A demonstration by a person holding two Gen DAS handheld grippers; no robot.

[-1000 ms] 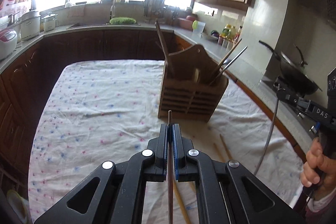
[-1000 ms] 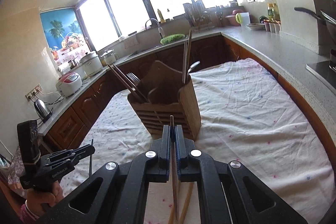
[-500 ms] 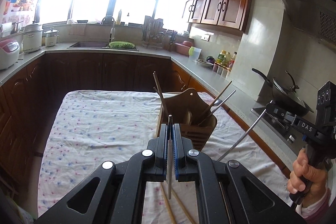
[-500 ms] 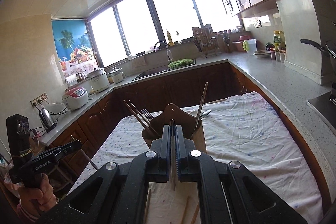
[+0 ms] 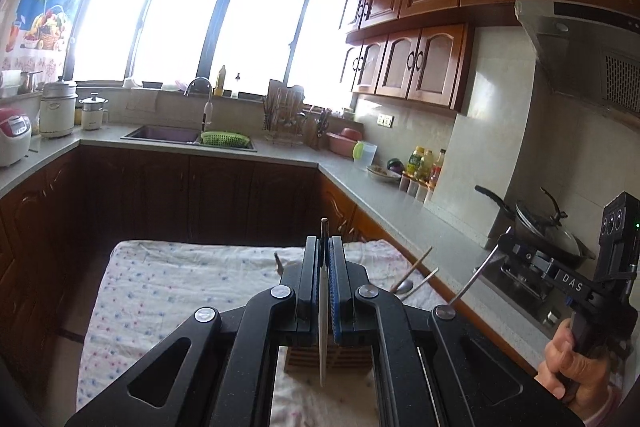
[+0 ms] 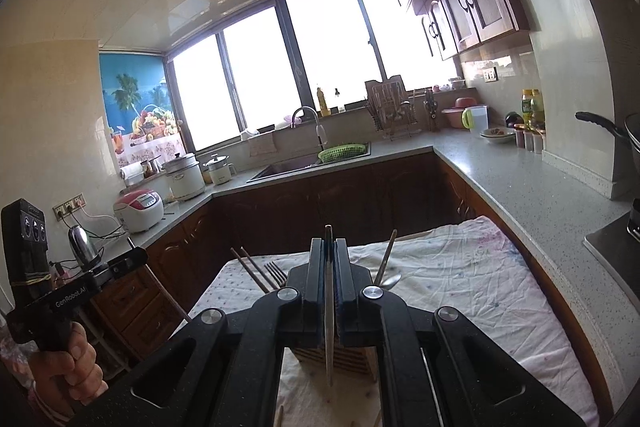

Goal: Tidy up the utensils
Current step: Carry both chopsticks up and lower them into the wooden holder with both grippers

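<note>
Sunlit windows wrap the far wall of this kitchen, with dark wood cabinets under a grey counter and a tabletop (image 5: pixel 168 291) spread with a dotted white cloth in the middle of the room.

On the left, the left tool (image 5: pixel 325 255) is pinched tight on a single chopstick (image 5: pixel 322 339). The stick stands nearly upright between the pads, its dark tip poking above them and its pale length hanging down past the knuckles. Straight ahead and below sits the wooden utensil holder (image 5: pixel 304 361), mostly hidden behind the tool's black frame, only its slatted base and a few handles showing.

On the right, the right tool (image 6: pixel 329 259) is likewise closed hard on a second chopstick (image 6: pixel 329 339), also close to vertical, lower end dangling free. From its view the same holder (image 6: pixel 308 357) lies directly beneath and in front; a pair of chopsticks (image 6: pixel 252 273) and a fork (image 6: pixel 276 273) lean out of its left side, a spoon (image 6: pixel 390 281) and another stick out of its right.

Both hands look about equally near the holder, one to either side of it. What matters next, I'd say, is that each stick's long axis already points down, with the holder's open compartments ahead and lower; each needs carrying forward over an opening before it is lowered. Which compartment either is aimed at I cannot tell.
</note>
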